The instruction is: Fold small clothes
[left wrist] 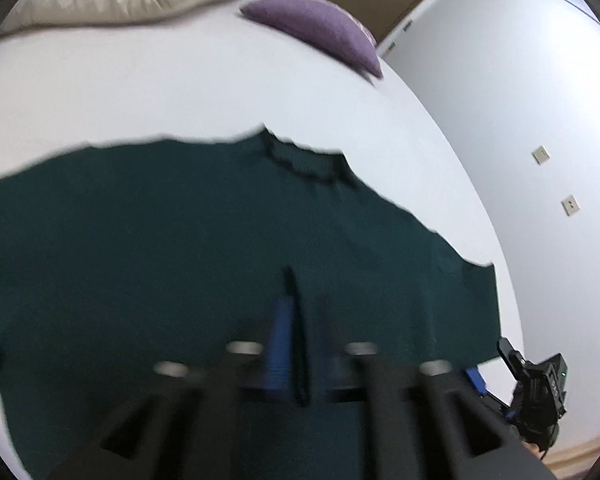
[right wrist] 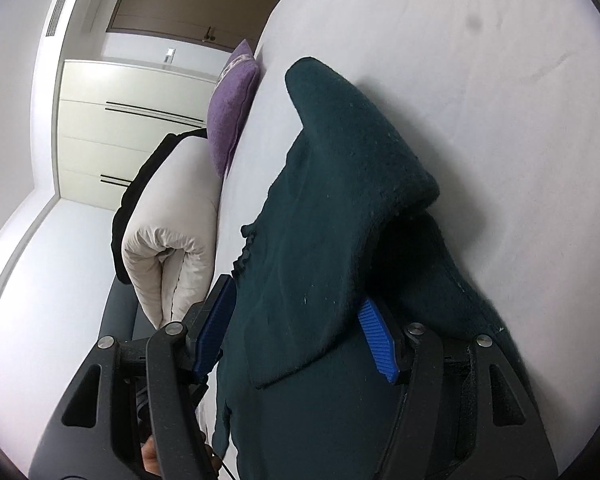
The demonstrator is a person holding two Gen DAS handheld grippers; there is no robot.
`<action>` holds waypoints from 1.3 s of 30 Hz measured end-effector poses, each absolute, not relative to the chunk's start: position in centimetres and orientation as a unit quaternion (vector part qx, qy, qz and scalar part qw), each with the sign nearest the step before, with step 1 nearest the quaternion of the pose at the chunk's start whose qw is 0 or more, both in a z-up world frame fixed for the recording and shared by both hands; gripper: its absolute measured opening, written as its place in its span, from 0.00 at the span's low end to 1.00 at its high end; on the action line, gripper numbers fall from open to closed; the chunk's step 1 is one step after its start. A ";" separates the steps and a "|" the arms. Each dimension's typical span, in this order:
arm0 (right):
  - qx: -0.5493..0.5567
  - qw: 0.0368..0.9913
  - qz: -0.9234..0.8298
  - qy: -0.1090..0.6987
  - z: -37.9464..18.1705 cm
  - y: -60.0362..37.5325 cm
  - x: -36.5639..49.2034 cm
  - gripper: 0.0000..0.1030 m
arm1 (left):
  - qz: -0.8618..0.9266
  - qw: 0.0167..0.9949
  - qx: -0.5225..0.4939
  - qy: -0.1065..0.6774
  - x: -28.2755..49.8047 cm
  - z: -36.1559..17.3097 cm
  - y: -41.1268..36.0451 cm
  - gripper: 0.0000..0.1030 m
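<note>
While the sweater (left wrist: 204,240) is lying spread on the bed (left wrist: 180,92), the left claw (left wrist: 298,320) is pinching closed over it, blurred; the right claw (right wrist: 296,332), gaping wide, is straddling a folded sleeve (right wrist: 352,160). Closing squarely should be keeping layers aligned.

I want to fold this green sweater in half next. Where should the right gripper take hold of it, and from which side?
Grip the sweater at the folded-over sleeve edge, where the doubled layers give a firm ridge. Come from the near side along the bed; the open right gripper already straddles that fold.
</note>
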State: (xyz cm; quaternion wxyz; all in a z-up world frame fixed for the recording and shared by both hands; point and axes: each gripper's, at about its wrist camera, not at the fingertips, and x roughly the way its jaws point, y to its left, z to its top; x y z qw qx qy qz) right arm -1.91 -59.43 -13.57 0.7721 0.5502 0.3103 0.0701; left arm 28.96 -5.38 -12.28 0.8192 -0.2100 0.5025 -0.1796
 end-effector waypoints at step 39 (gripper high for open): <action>0.552 0.784 0.016 0.285 -12.8 -63.5 -2.6 0.47 | -0.155 0.840 -0.240 0.462 29.0 -15.6 -0.2 0.07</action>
